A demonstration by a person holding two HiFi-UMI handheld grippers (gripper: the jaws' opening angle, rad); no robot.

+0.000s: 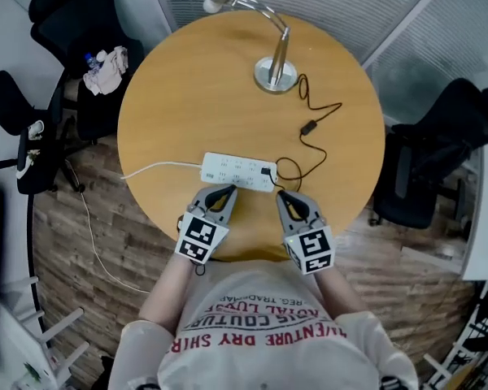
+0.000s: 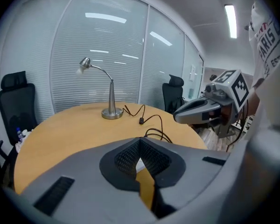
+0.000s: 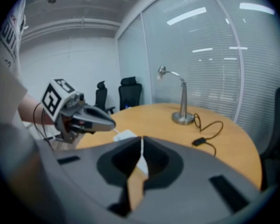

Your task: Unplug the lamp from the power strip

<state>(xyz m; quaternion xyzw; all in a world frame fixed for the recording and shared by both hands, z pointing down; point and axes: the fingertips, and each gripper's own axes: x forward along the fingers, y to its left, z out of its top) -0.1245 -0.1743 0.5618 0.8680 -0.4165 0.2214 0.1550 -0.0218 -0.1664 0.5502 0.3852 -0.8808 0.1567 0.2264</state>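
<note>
A white power strip (image 1: 237,171) lies on the round wooden table (image 1: 179,112), near its front edge. A black plug (image 1: 266,171) sits in the strip's right end. Its black cord (image 1: 313,126) runs with an inline switch to the silver gooseneck lamp (image 1: 275,74) at the far side. My left gripper (image 1: 224,190) hovers just in front of the strip's middle, shut and empty. My right gripper (image 1: 282,195) is just in front of the plug, also shut on nothing. The lamp (image 2: 112,111) and cord show in the left gripper view; the lamp (image 3: 183,117) and strip (image 3: 126,135) show in the right gripper view.
The strip's white cable (image 1: 154,167) runs off the table's left edge to the floor. Black office chairs stand at the left (image 1: 65,23) and right (image 1: 439,153). A glass wall with blinds lies behind the lamp.
</note>
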